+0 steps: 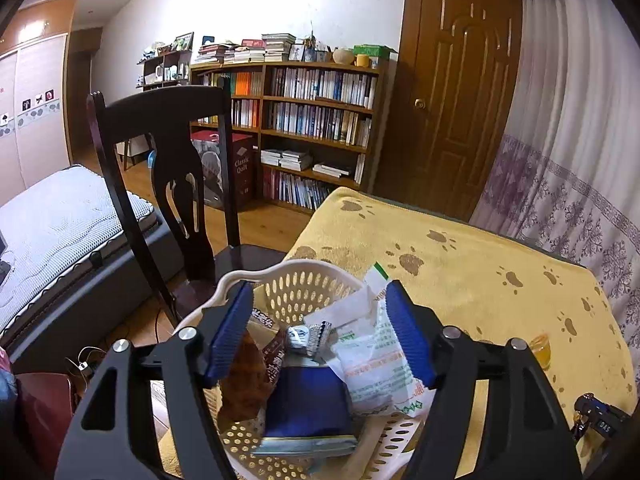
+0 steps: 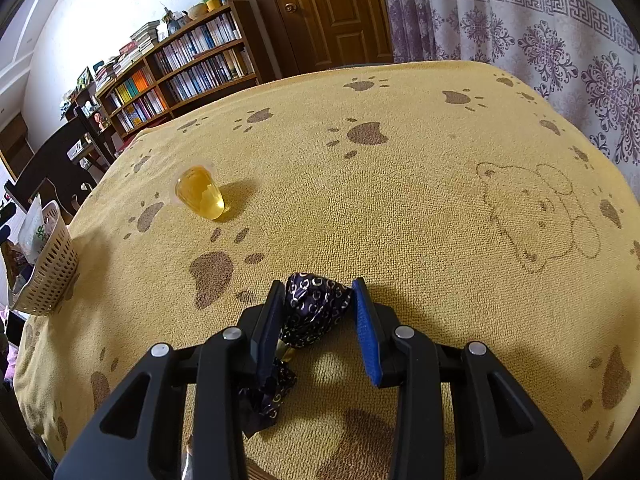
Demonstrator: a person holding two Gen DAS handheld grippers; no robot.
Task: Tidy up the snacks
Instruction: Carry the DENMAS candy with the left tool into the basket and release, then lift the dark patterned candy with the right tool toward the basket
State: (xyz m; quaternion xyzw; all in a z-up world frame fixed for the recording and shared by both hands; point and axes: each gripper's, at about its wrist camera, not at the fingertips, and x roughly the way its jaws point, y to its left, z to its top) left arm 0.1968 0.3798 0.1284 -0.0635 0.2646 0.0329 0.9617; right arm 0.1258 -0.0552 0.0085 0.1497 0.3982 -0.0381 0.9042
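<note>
My left gripper [image 1: 319, 292] hangs open over a cream perforated basket [image 1: 256, 274] at the table's left edge. Inside lie a dark blue packet [image 1: 308, 404], a white and green packet [image 1: 372, 356], a brown pastry packet [image 1: 244, 376] and a small silver candy [image 1: 310, 334]; none is between the pads. My right gripper [image 2: 318, 286] sits low on the yellow paw-print cloth [image 2: 400, 200], both pads pressed against a dark purple foil-wrapped candy [image 2: 316, 304]. A yellow jelly cup [image 2: 200, 192] lies on its side, between the candy and the basket [image 2: 52, 268].
A dark wooden chair [image 1: 160, 112] stands just past the basket, off the table's left side, with a bed [image 1: 60, 216] beyond it. A bookshelf [image 1: 312, 120] and door [image 1: 460, 100] are at the back, and a curtain [image 2: 560, 40] borders the table's far right.
</note>
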